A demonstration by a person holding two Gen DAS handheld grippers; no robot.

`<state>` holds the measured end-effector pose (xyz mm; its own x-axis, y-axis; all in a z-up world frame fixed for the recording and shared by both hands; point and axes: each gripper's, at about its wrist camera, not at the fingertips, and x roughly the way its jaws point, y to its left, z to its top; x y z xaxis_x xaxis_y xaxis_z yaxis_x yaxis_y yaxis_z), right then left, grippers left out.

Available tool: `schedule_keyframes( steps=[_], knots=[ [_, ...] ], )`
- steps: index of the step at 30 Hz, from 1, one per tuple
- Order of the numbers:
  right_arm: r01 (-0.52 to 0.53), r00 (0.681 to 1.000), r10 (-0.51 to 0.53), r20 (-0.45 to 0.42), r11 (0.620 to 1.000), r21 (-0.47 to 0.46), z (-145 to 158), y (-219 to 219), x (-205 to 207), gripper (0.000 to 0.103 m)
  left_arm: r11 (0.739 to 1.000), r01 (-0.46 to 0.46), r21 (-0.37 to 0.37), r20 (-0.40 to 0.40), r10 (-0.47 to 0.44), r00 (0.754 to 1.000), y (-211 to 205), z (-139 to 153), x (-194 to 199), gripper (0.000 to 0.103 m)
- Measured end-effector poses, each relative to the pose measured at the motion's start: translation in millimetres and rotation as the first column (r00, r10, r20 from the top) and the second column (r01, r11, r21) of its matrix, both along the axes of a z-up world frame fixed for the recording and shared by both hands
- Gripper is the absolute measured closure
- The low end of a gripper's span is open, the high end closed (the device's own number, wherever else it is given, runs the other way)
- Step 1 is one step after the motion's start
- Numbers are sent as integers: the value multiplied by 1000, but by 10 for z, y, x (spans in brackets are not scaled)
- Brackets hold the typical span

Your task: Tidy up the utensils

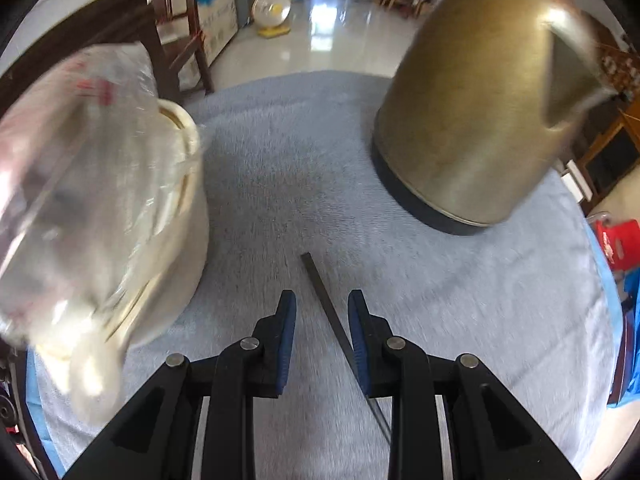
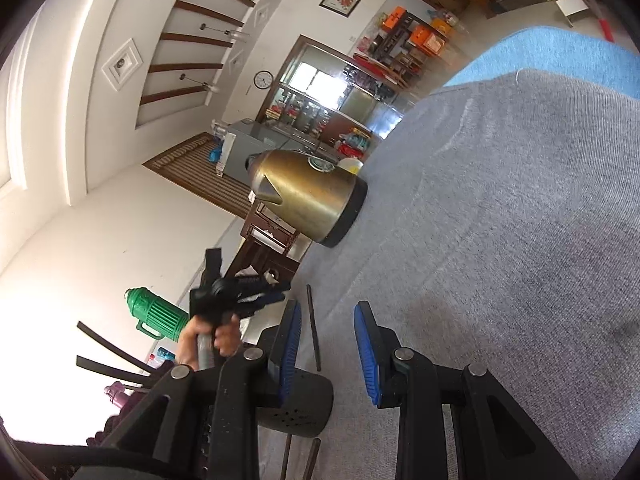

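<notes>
A dark chopstick (image 1: 326, 298) lies on the grey cloth (image 1: 280, 168), running between the fingers of my left gripper (image 1: 322, 306), which is open just above it. In the right wrist view my right gripper (image 2: 328, 320) is open and tilted, with the same chopstick (image 2: 313, 328) lying beyond its left finger. A black perforated utensil holder (image 2: 298, 406) sits right under the right gripper, with two dark sticks (image 2: 298, 458) near its base and several more sticking out at the left (image 2: 108, 350). The left gripper (image 2: 260, 294) shows there, held by a hand.
A brass kettle (image 1: 480, 112) stands on the cloth at the right; it also shows in the right wrist view (image 2: 312, 196). A cream pot covered with clear plastic (image 1: 100, 200) stands at the left. A green jug (image 2: 158, 314) stands beyond the table.
</notes>
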<state>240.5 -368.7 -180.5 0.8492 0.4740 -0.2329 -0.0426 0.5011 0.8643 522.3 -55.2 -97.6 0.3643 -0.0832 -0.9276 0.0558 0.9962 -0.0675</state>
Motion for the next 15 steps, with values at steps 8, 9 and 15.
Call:
schedule_keyframes(
  steps=[8,9,15],
  knots=[
    [-18,999,18,-26,1000,-8,-51,26,19,72,999,-52,4,-82,52,995,7,-285,276,79],
    [-17,999,17,-31,1000,-7,-62,21,24,72,998,-59,12,-69,60,996,10,-281,262,82],
    [-14,999,14,-41,1000,-3,-86,19,39,72,999,-29,34,-29,30,999,-36,-205,215,95]
  ],
)
